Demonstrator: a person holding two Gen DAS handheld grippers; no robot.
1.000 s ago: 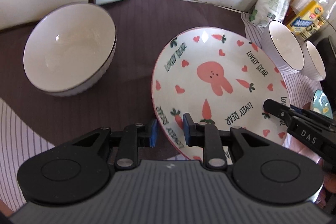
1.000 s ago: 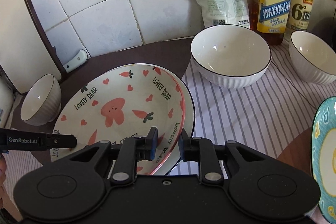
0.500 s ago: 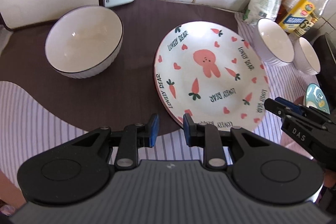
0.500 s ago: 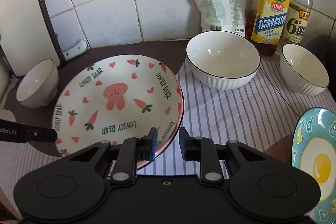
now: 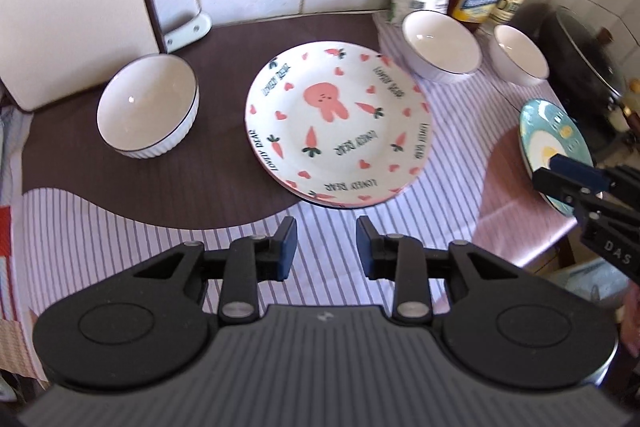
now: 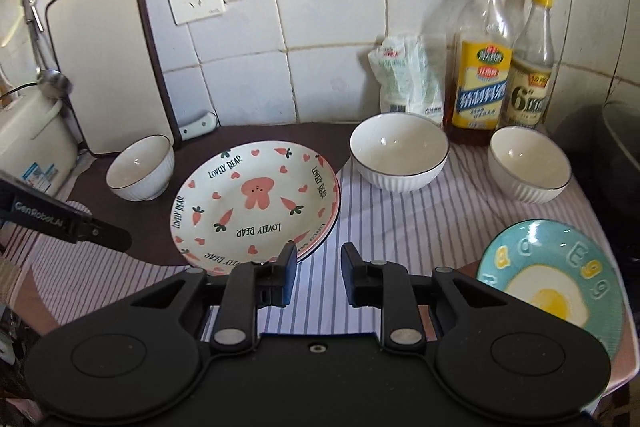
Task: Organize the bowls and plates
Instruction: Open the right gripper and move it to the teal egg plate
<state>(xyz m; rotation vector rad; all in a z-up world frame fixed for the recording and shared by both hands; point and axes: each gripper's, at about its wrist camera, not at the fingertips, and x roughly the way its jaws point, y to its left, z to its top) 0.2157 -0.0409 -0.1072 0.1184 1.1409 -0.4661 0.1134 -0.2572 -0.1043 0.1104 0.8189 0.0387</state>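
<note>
A rabbit-and-carrot plate lies on top of another plate in the middle of the table. A white ribbed bowl stands to its left. Two more white bowls stand at the back right, also in the left wrist view. A teal egg plate lies at the right edge. My left gripper is open and empty, just short of the stacked plates. My right gripper is open and empty, at the stack's near right rim.
A cutting board leans on the tiled wall at the back left. Two bottles and a bag stand behind the bowls. A dark pot sits at the far right, a white appliance at the far left.
Both grippers have let go of the rabbit plate, now lying flat on the other plate. Both have pulled back and up from the stack, open.
</note>
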